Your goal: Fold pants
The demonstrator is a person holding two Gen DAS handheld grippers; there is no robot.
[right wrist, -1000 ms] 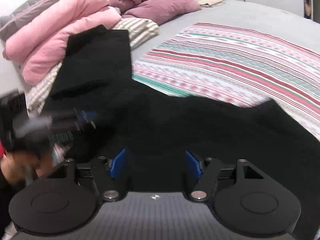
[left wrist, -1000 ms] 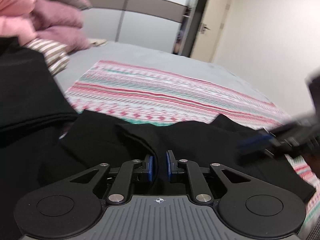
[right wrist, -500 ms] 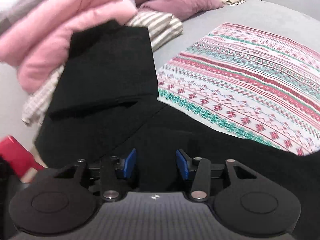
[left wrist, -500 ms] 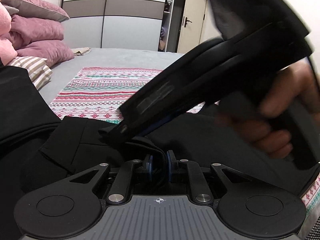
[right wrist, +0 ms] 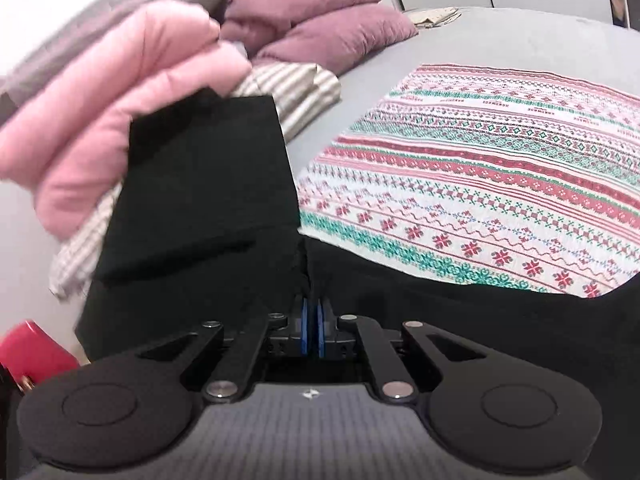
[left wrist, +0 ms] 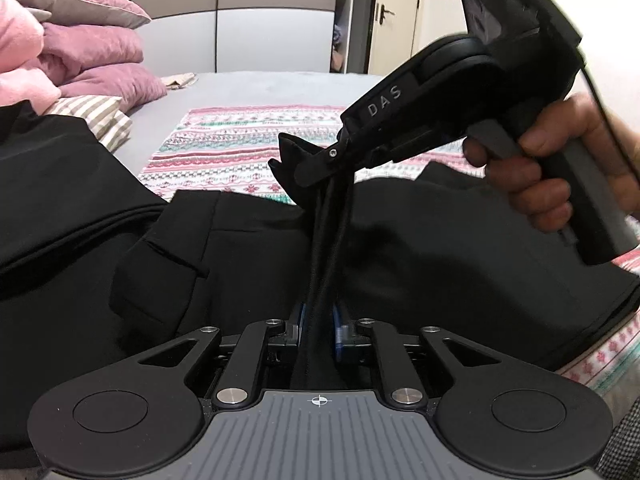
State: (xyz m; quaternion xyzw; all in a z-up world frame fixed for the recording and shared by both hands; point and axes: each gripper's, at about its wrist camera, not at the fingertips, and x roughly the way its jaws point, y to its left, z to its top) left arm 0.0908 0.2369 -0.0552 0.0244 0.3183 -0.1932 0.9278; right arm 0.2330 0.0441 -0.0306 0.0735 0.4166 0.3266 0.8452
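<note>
Black pants (left wrist: pixel 248 256) lie spread on the bed over a patterned cloth (left wrist: pixel 240 148). My left gripper (left wrist: pixel 319 320) is shut on a bunched fold of the pants. The fold rises taut to my right gripper (left wrist: pixel 296 168), held in a hand at upper right, which is shut on the same fabric higher up. In the right wrist view the right gripper (right wrist: pixel 312 320) has its blue pads (right wrist: pixel 305 330) pressed together on black fabric, with the pants (right wrist: pixel 440 320) below and one black leg (right wrist: pixel 200 188) stretching away to the left.
Pink and mauve pillows (right wrist: pixel 132 96) and a striped pillow (right wrist: pixel 296 92) are stacked at the left. The grey bed (left wrist: pixel 260 88) runs back to a wardrobe (left wrist: pixel 240 12) and door. A red object (right wrist: pixel 28 348) sits at lower left.
My right gripper swung across in front of the left one, closed on the pants and lifted a fold. My left gripper stayed shut on the fabric.
</note>
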